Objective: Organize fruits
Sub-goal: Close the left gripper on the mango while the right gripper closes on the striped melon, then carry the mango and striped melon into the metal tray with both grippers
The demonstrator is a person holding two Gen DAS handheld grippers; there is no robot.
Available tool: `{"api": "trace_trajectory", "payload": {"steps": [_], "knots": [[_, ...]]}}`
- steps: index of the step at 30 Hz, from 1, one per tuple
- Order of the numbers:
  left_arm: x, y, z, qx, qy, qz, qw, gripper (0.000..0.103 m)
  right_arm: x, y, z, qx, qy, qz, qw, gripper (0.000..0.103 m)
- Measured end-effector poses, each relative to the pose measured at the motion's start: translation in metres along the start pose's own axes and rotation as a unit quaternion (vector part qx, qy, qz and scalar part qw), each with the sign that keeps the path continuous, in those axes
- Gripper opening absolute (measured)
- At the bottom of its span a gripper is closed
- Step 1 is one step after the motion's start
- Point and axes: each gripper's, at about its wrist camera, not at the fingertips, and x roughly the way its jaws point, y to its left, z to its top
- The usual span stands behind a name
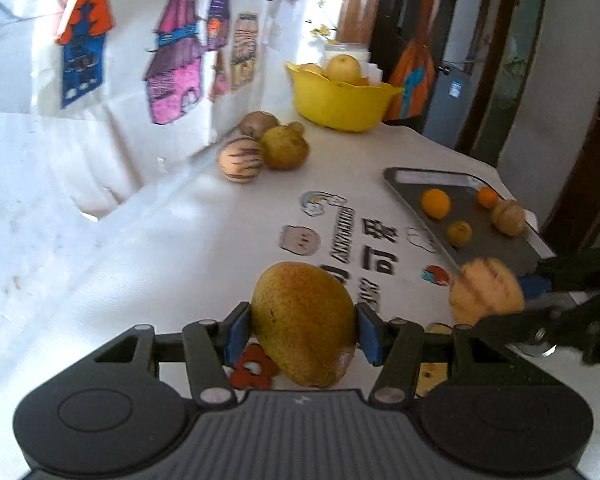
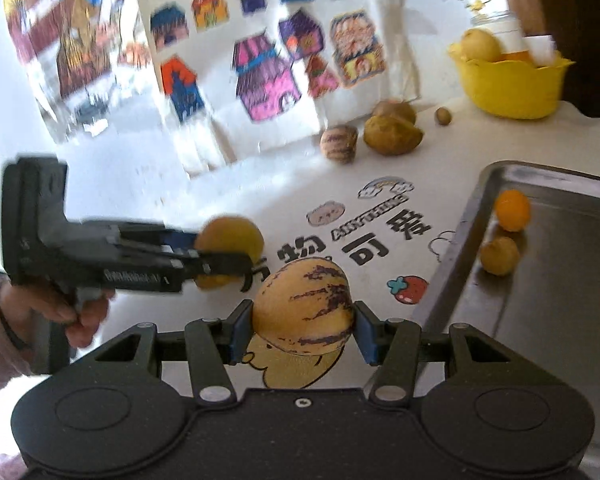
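Note:
My left gripper (image 1: 304, 332) is shut on a yellow-green mango (image 1: 305, 322) and holds it above the printed tablecloth; it also shows in the right wrist view (image 2: 224, 258) at the left. My right gripper (image 2: 304, 326) is shut on a striped yellow pepino melon (image 2: 305, 305), next to the metal tray (image 2: 540, 300); the melon shows in the left wrist view (image 1: 486, 292) at the right. The tray (image 1: 464, 196) holds two oranges (image 1: 435, 203) and other small fruits.
A yellow bowl (image 1: 340, 100) with pears stands at the table's far end. Another striped melon (image 1: 240, 159), a green pear (image 1: 285, 147) and a kiwi (image 1: 258, 123) lie by the backdrop of house drawings. The table edge runs behind the tray.

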Motion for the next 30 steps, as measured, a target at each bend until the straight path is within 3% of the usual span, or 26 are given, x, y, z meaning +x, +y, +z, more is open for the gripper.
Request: {"api": "trace_trajectory", "payload": {"steps": [4, 14, 22, 30], "knots": [[0.003, -0.019, 0.0, 0.021, 0.008, -0.006, 0.9997, 0.059, -0.025, -0.011, 0.001, 0.003, -0.022, -0.017, 1.0, 0.054], [0.012, -0.055, 0.007, -0.005, 0.003, -0.049, 0.9988, 0.059, -0.076, -0.056, -0.011, 0.039, -0.061, -0.091, 0.993, 0.054], [0.03, -0.095, 0.022, -0.015, -0.022, -0.089, 0.9957, 0.059, -0.081, -0.086, -0.023, 0.057, -0.077, -0.147, 0.984, 0.054], [0.05, -0.135, 0.031, 0.032, -0.035, -0.105, 0.9933, 0.059, -0.08, -0.121, -0.027, 0.071, -0.072, -0.188, 0.977, 0.054]]}}
